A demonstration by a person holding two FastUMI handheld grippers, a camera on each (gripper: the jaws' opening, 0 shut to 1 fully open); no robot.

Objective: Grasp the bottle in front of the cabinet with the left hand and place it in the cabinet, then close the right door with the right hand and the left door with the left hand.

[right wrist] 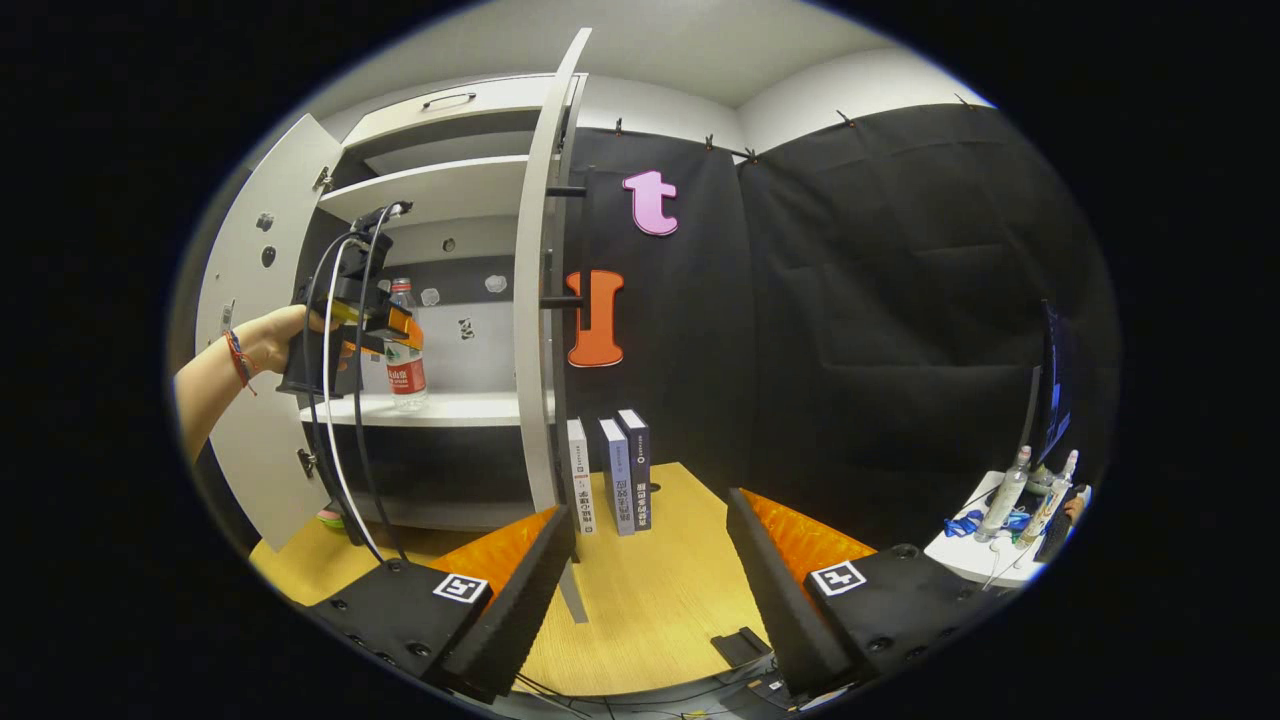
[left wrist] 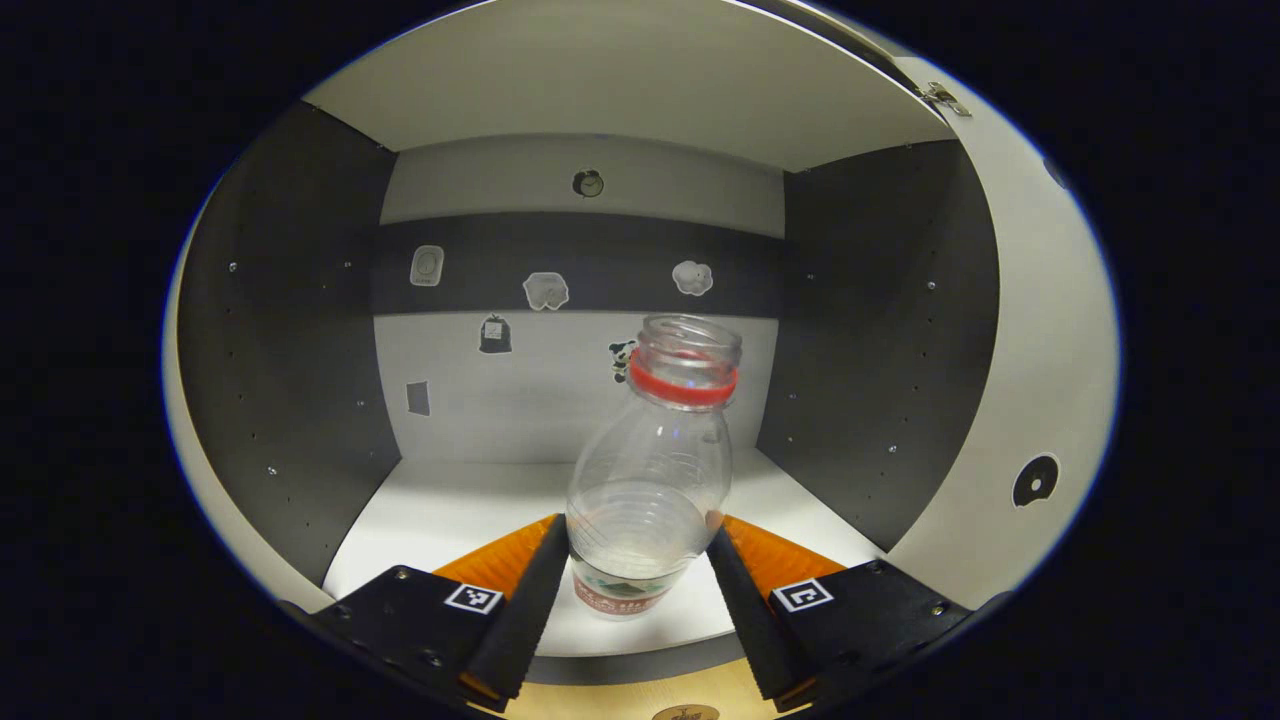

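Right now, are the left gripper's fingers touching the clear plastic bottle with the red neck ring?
Touching. The left gripper view shows both fingers pressed against the clear plastic bottle, one on each side.

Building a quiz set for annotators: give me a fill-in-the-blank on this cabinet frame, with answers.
1. The left gripper holds the bottle over the cabinet ____.
2. The bottle has no cap; the ring on its neck is ____.
3. Both cabinet doors are ____; the right door shows edge-on.
4. The right gripper holds ____.

Answers: shelf; red; open; nothing
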